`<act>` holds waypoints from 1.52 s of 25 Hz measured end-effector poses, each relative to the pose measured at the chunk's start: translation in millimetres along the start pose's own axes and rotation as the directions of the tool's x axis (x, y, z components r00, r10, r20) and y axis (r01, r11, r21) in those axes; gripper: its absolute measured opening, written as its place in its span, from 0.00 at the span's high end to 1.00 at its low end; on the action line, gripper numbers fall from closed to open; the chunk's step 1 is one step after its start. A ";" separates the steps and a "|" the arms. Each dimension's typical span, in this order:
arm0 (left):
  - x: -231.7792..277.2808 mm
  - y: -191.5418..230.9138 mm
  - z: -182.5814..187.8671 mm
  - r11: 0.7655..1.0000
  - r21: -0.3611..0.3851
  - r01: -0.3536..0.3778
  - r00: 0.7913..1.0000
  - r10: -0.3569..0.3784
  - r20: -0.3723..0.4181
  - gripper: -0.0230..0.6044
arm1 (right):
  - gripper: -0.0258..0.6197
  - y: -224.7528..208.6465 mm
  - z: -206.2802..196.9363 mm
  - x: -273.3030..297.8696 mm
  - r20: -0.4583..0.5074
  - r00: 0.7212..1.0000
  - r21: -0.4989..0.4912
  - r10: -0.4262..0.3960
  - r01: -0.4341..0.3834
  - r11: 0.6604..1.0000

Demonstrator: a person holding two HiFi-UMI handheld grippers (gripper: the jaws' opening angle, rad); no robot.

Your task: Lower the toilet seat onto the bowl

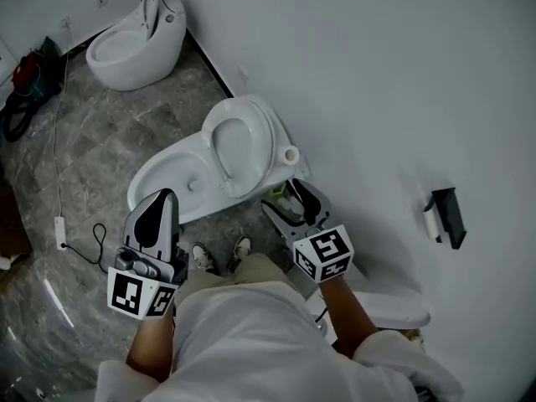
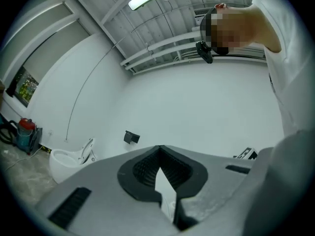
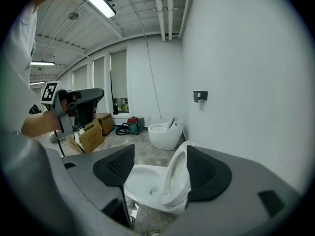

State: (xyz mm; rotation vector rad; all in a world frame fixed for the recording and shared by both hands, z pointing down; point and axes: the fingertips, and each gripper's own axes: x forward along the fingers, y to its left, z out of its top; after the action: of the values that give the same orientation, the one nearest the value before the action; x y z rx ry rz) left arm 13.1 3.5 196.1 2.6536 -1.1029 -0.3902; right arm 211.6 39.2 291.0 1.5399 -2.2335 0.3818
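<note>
A white toilet stands against the wall, its bowl (image 1: 163, 182) open and its seat (image 1: 239, 145) raised back toward the wall. In the right gripper view the seat (image 3: 176, 173) stands upright over the bowl (image 3: 142, 181), framed between the jaws. My right gripper (image 1: 289, 198) hovers just short of the seat's near edge, open and empty, touching nothing. My left gripper (image 1: 162, 198) hangs over the bowl's front rim, shut with nothing in it. Its camera points up at the white wall, where its fingertips (image 2: 160, 147) meet.
A second white toilet (image 1: 134, 40) stands at the far left by the wall. A red machine with hoses (image 1: 25, 74) and a floor cable (image 1: 59, 182) lie left. A black paper holder (image 1: 444, 216) hangs on the wall. Cardboard boxes (image 3: 88, 136) sit beyond. The person's shoes (image 1: 218, 256) are before the bowl.
</note>
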 end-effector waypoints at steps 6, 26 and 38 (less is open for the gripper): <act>21.9 12.5 -18.8 0.999 0.000 -0.035 0.997 0.035 -0.063 0.96 | 0.49 -38.0 -15.7 47.2 -0.041 0.999 0.012 -0.002 0.003 1.000; 30.0 29.9 -47.0 0.982 0.068 -0.175 0.967 0.184 -0.174 0.96 | 0.58 -128.7 -97.8 192.1 -0.203 0.971 -0.071 -0.126 0.114 0.991; -6.7 29.9 -43.9 0.958 0.061 -0.279 0.950 0.285 -0.130 0.96 | 0.82 -140.4 -100.0 195.2 -0.226 0.949 -0.101 -0.220 0.202 0.974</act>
State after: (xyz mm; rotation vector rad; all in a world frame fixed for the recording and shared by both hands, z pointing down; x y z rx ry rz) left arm 3.7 -7.1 247.8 2.4612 -1.4317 -0.1269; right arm 298.4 -128.0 470.7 1.5843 -1.8604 0.3883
